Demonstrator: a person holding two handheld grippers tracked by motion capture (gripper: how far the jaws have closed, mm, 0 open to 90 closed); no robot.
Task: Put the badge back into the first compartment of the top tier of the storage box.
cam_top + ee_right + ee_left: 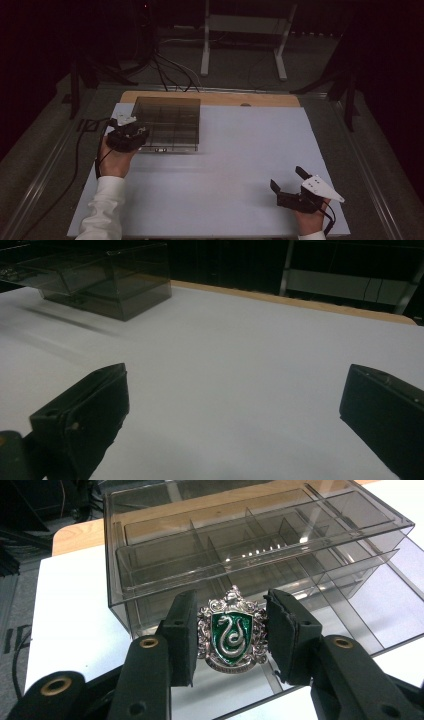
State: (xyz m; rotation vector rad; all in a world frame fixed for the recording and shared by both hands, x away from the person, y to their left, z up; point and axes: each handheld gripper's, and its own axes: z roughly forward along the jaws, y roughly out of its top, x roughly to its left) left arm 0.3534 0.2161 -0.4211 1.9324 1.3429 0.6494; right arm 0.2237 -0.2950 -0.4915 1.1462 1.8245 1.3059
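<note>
A silver crest badge (231, 631) with a green shield and a white snake is pinched between the black pads of my left gripper (230, 635). It hangs just in front of a smoky clear compartment box (250, 545). From above, the left gripper (134, 134) sits at the box's (170, 122) near left corner. My right gripper (289, 179) rests low at the table's near right with its jaws wide apart. Between its fingers (87, 412) there is only bare white table.
The white table top (225, 170) has a wooden strip (210, 98) along its far edge. The box (100, 277) has several divided cells. Cables (170, 70) and a white frame stand (245, 30) lie on the floor beyond the table.
</note>
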